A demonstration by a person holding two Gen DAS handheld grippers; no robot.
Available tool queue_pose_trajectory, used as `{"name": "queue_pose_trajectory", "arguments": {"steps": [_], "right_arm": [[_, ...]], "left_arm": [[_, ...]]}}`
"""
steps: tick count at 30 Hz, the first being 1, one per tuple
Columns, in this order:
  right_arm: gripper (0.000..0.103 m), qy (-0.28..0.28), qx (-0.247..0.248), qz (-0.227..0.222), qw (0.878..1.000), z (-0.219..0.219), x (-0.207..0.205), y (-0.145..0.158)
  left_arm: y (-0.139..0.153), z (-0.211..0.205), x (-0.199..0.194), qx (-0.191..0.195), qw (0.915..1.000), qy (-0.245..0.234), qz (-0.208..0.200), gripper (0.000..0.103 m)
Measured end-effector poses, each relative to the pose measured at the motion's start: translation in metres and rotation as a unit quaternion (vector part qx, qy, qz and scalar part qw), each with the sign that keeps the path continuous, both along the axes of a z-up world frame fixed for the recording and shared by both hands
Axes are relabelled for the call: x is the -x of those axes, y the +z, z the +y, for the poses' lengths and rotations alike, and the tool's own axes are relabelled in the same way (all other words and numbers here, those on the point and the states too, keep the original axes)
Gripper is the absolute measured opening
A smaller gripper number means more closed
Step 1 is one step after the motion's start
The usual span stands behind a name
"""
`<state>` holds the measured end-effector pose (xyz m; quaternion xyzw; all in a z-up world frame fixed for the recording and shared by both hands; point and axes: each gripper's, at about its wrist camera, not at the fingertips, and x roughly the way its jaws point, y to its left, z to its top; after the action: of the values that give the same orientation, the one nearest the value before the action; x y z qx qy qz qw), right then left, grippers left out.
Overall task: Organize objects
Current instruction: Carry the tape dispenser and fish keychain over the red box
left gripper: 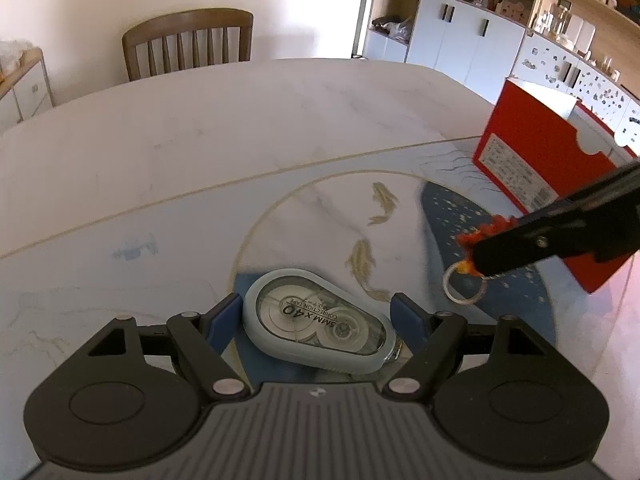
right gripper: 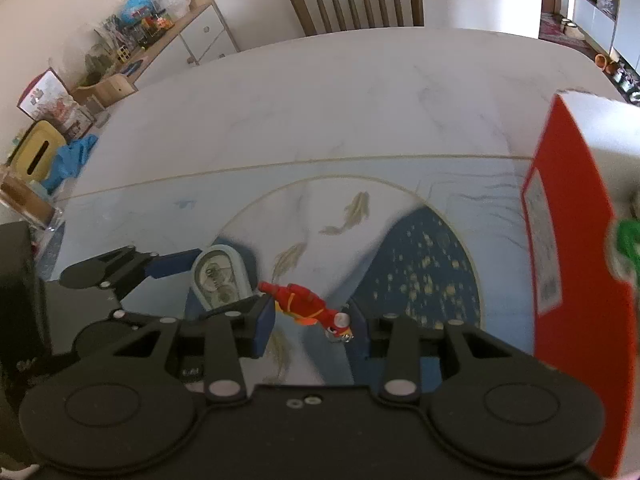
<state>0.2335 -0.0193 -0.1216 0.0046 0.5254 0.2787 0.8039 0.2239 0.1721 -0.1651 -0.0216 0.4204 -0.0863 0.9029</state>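
The left claw [left gripper: 316, 312] stands apart around the correction tape [left gripper: 318, 324] on the worktop [left gripper: 200, 140]. The right claw [right gripper: 312, 324] pinches a red keychain figure [right gripper: 306, 306] aloft, near the red box [right gripper: 568, 248]; the far worktop lies open.

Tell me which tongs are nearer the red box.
Right. The right tongs, gripping a red keychain figure, hang just beside the red box; the left tongs straddle the correction tape, farther away.

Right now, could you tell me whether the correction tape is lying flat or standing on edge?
Lying flat: the correction tape rests on the mat, its printed label facing up.
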Motion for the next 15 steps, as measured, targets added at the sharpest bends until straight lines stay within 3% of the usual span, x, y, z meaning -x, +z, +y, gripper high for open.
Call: {"name": "queue_pose_trajectory", "arguments": {"steps": [9,15], "right_arm": [[0.039,-0.011,-0.009,-0.003,1.0,-0.031,0.035,0.017],[0.039,-0.02,-0.016,-0.016,1.0,-0.054,0.046,0.029]], "left_arm": [[0.009,-0.018,0.026,0.007,0.9998,-0.003,0.018,0.081],[0.031,-0.039,0.036,0.008,0.9998,-0.017,0.011,0.081]]}}
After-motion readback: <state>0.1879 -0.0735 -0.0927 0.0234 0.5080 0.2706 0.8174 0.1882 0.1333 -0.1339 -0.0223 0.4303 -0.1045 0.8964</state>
